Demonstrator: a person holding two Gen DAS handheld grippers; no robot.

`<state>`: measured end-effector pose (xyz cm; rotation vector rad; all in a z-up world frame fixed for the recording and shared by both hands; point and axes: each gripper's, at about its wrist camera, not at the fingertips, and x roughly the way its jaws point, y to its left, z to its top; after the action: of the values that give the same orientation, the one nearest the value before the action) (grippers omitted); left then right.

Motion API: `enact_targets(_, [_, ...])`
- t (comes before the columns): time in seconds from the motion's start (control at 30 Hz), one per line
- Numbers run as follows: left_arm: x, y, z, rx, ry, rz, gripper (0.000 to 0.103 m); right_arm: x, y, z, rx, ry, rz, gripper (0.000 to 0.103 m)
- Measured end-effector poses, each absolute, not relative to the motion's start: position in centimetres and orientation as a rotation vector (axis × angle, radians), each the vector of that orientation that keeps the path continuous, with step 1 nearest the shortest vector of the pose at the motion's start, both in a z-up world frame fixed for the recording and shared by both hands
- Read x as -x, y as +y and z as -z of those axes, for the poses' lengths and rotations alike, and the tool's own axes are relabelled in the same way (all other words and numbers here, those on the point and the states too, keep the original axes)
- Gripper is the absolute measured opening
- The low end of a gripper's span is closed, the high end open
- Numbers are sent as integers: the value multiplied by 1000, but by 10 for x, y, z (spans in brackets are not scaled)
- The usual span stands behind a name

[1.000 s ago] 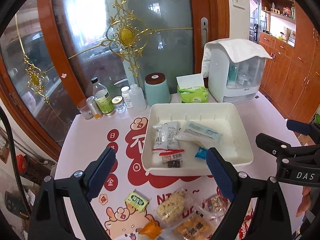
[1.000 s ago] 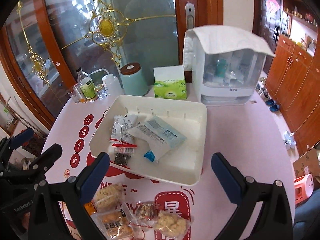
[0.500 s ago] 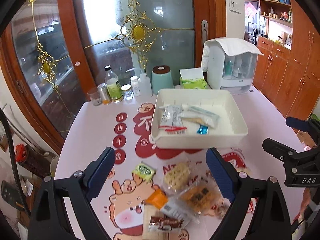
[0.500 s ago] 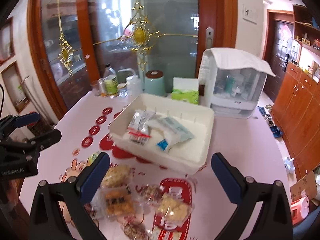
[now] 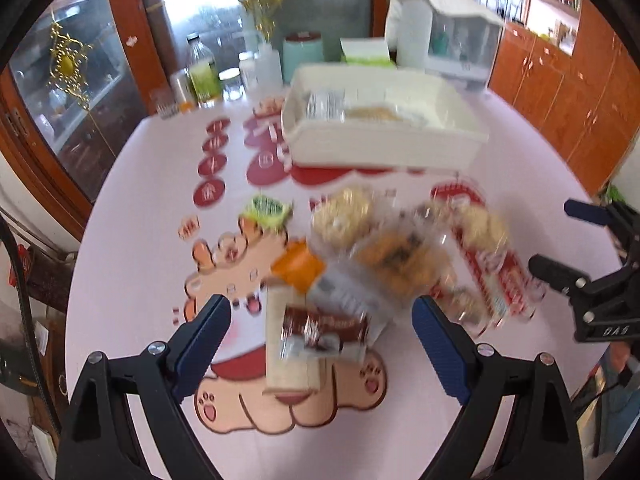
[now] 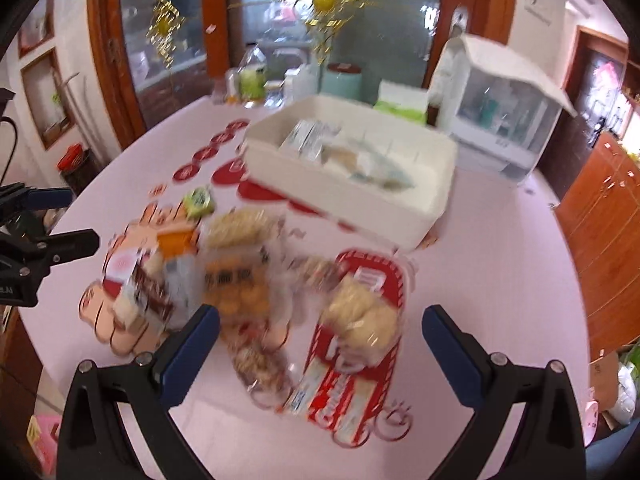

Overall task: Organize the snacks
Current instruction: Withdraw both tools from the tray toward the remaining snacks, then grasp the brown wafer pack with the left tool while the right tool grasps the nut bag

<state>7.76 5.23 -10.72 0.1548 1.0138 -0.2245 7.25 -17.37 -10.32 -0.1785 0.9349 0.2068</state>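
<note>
A white tray [image 5: 384, 148] [image 6: 360, 200] at the table's far side holds several snack packets. Loose snacks lie in a heap nearer me: a brown bar packet [image 5: 320, 330], an orange packet [image 5: 298, 266], a green packet [image 5: 266, 210] [image 6: 198, 200], clear bags of cookies [image 5: 344, 216] [image 6: 360, 316] and an orange cracker bag [image 5: 396, 260] [image 6: 236, 288]. My left gripper [image 5: 320, 340] is open and empty, above the brown bar. My right gripper [image 6: 320, 344] is open and empty, over the cookie bags. Both views are blurred.
Bottles and jars [image 5: 204, 76], a teal canister [image 5: 303, 56], a green tissue pack [image 5: 366, 54] and a white organizer box [image 5: 444, 44] stand along the table's far edge by a glass door. Wooden cabinets stand at the right.
Both grippers have pulled back from the tray and tilted down toward the loose snacks near the table's front. Both stay open and empty.
</note>
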Motion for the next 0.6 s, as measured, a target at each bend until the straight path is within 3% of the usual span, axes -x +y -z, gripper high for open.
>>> enact_targets(0.13, [-70,51,142,-204,1055,239,91,-67,-169,132,190,996,-245,87])
enact_targets(0.6, [-93,49,205,-252,1138,180,88,-71,-136,197,277,1104,-320,78])
